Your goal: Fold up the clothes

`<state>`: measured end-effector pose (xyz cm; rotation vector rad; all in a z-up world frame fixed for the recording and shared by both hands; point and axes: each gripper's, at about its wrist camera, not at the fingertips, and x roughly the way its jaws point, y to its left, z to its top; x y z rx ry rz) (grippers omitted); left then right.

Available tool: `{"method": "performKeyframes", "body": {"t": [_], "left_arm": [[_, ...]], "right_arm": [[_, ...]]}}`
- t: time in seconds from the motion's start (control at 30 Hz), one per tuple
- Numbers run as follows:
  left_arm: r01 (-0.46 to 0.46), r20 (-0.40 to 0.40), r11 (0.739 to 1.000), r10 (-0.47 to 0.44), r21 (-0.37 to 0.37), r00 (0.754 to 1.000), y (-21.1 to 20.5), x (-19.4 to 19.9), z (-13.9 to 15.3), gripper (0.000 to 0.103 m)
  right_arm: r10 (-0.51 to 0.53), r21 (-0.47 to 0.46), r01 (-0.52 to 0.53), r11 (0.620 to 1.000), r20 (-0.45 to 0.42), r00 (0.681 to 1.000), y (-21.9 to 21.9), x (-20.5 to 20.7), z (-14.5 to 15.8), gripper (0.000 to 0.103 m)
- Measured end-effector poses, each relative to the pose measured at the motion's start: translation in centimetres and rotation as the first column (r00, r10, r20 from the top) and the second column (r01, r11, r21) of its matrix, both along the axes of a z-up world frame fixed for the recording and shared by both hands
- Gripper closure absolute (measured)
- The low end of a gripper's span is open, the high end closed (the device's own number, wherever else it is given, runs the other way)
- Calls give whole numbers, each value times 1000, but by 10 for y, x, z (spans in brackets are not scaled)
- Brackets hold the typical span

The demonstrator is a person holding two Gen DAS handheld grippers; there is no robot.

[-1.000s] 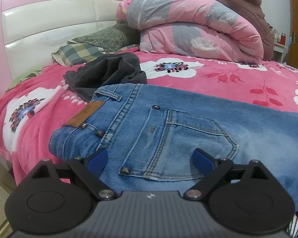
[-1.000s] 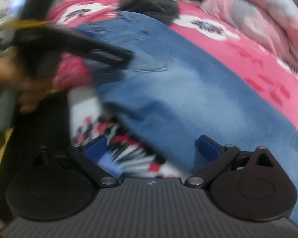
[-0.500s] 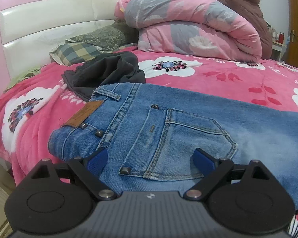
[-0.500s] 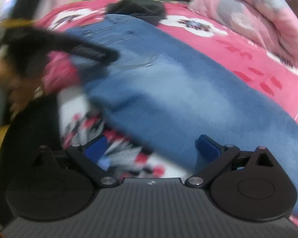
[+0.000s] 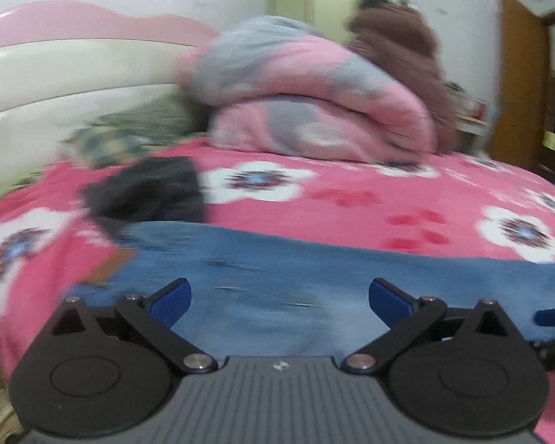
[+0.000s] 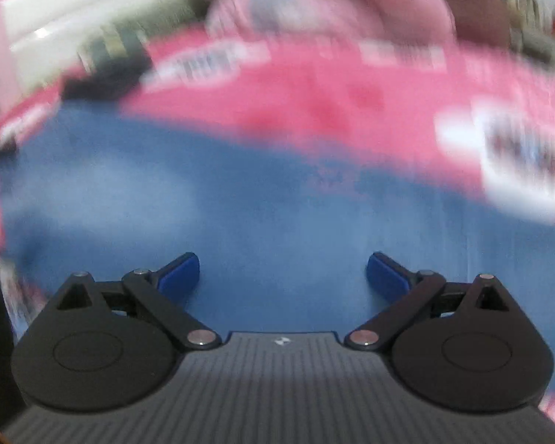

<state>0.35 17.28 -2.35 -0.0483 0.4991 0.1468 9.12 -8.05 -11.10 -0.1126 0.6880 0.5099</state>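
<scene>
Blue jeans (image 5: 277,277) lie flat across the pink flowered bedspread (image 5: 351,192), waist end at the left. My left gripper (image 5: 279,298) hovers over them near the waist, jaws opening wide, nothing between them. A dark grey garment (image 5: 148,192) lies crumpled just beyond the waistband. In the blurred right wrist view the jeans (image 6: 259,203) fill the middle, and my right gripper (image 6: 282,272) stands open above the denim with nothing held. A blue fingertip (image 5: 551,314) of the right gripper shows at the right edge of the left wrist view.
A rolled pink-and-grey quilt (image 5: 307,103) and a brown fuzzy blanket (image 5: 399,48) are piled at the back of the bed. Plaid and green pillows (image 5: 111,137) rest against the pink-and-white headboard (image 5: 55,74). A wooden door (image 5: 518,85) stands at the far right.
The left gripper has pulled back and lifted, so the jeans sit lower and the wall shows. The right gripper swung along the jeans with a roll; the left gripper left its view. Both views blur.
</scene>
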Motion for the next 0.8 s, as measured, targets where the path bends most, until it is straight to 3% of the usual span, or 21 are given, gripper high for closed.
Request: {"method": "performKeyframes", "body": {"t": [0.07,0.2,0.37,0.47,0.57,0.67,0.73,0.8], "left_arm": [[70,-24,997,-70,19,997,-25,12,-2,0],[172,-67,985,-170,27,983,-71,37,-10,0],[225,-156,974,-226,-25,962,-104,66,-30,0],[218,-219,976,-218,-26,951,-111,78,-47,0],[205,-256,978,-206,-31,945,-109,82,-60,0],[212,-242,977,-208,-10,948,-109,79,-62,0],[206,-236,979,-201,-3,951,-109,81,-62,0],[199,-232,980,-193,2,953,-112,82,-64,0]], "right_arm": [[14,3,-14,1000,-4,1000,-24,-22,-6,4],[25,-49,-24,998,19,1000,-54,-44,20,4],[-105,-26,109,994,142,984,-91,4,50,4],[-184,-37,189,981,108,977,-119,46,33,4],[-242,-103,245,964,46,969,-164,55,6,3],[-379,-18,380,925,56,924,-234,40,13,2],[-500,-43,503,863,70,863,-273,38,15,2],[-571,43,570,820,20,820,-308,36,19,3]]}}
